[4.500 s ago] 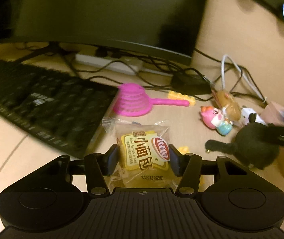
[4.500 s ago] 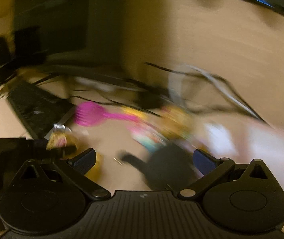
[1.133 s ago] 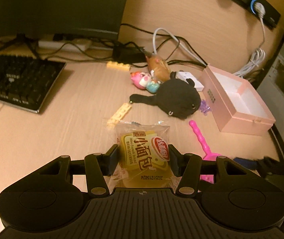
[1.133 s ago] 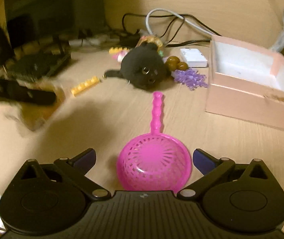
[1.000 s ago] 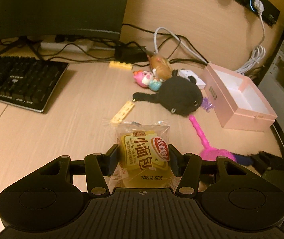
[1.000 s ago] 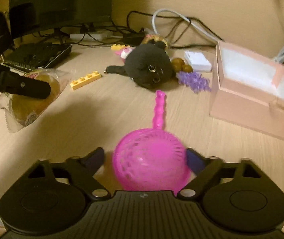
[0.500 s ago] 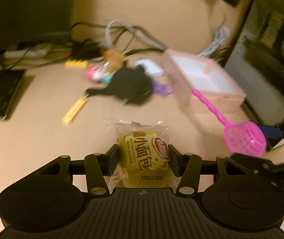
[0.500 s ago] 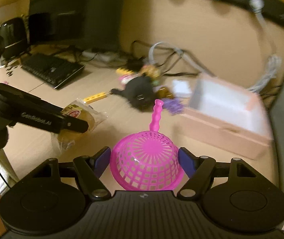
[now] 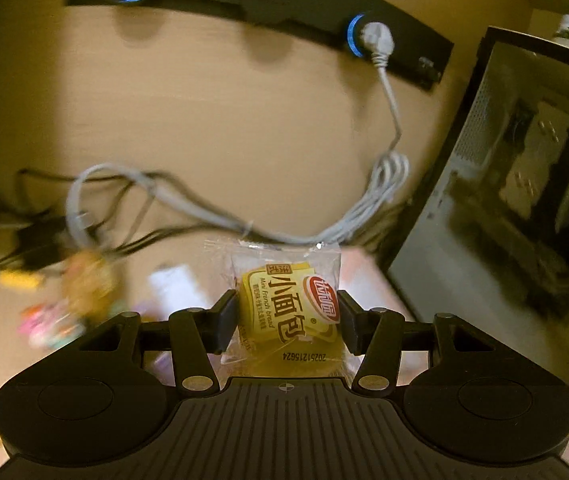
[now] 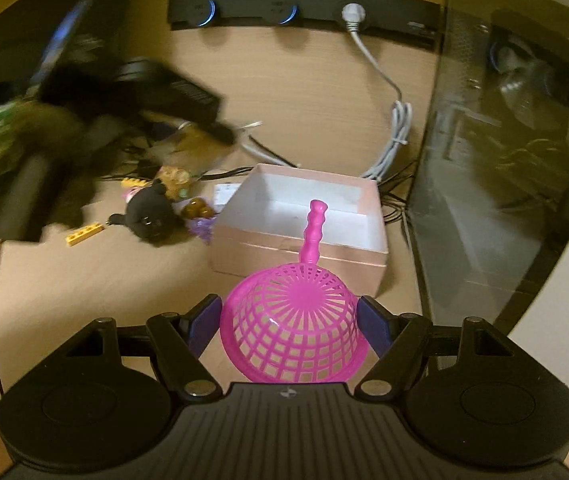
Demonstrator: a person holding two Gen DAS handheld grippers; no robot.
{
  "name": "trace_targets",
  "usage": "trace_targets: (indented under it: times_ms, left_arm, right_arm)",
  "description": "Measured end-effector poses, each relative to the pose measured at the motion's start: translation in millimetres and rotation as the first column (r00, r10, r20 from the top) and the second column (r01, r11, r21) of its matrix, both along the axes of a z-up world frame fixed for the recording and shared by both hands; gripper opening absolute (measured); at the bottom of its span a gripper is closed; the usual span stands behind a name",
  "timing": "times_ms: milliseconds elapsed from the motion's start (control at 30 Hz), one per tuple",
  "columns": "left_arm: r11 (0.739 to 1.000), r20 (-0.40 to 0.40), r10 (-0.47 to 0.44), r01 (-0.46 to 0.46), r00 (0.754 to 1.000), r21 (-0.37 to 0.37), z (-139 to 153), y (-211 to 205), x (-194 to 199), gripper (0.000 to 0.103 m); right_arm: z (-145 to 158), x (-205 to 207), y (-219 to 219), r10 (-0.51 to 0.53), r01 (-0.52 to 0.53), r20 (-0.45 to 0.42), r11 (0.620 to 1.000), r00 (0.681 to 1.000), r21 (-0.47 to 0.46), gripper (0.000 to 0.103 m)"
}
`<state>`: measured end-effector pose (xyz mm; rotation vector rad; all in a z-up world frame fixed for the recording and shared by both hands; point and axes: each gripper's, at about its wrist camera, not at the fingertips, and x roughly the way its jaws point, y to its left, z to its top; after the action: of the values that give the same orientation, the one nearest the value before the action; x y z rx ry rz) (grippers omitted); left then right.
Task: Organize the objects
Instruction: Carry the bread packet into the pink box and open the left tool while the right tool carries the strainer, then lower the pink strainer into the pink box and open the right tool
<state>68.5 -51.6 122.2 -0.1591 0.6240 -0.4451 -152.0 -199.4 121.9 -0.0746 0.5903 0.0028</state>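
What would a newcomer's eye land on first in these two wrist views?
The bright pink plastic mesh scoop, clamped in the right gripper, its handle pointing at the open pale pink box ahead. Then the yellow packaged mini French bread, pinched in the left gripper before the wall cables.

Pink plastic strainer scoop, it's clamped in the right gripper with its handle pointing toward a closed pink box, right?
Not quite: the pink rectangular box is open, its white inside showing in the right wrist view. The pink plastic strainer scoop is clamped in the right gripper, handle toward it.
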Motion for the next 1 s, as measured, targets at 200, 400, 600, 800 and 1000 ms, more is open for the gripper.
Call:
trace_targets:
  times_ms: [200,400,600,800,1000]
  left_arm:
    - [0.994,-0.086,-0.015,0.024,0.996,0.105,-44.8,-49.7,43.3,0.057]
    - [1.000,-0.018,0.019,-0.019,1.000,-0.013,-32.0,-3.6,1.2,0.057]
    - [0.993,-0.052,0.083,-0.079,0.995,0.083,-47.8,52.3,-69.7,0.057]
    - [0.963,-0.149,0.253,-0.235,0.956,0.129,-63.6,111.5,-107.6,0.057]
    - [0.929,-0.153,0.349,-0.321,0.925,0.183,-59.8,155.2,-122.9,0.057]
  right_arm:
    - [-5.2,11.8,-15.5,-0.022,0.022,0.013,1.000,1.000,-0.011,0.074]
    - [0.8,48.6,-35.8,-0.012,0.011,0.054,1.000,0.998,0.026,0.074]
    - [3.7,135.3,-38.5,-0.031,0.033,0.070,0.999,0.997,-0.019,0.075]
    - [-42.8,228.0,-25.0,-0.080,0.067,-0.067,0.982,0.995,-0.179,0.074]
    - [-69.4,244.9,-15.9,0.055,-0.060,-0.194,0.998,0.979,-0.019,0.074]
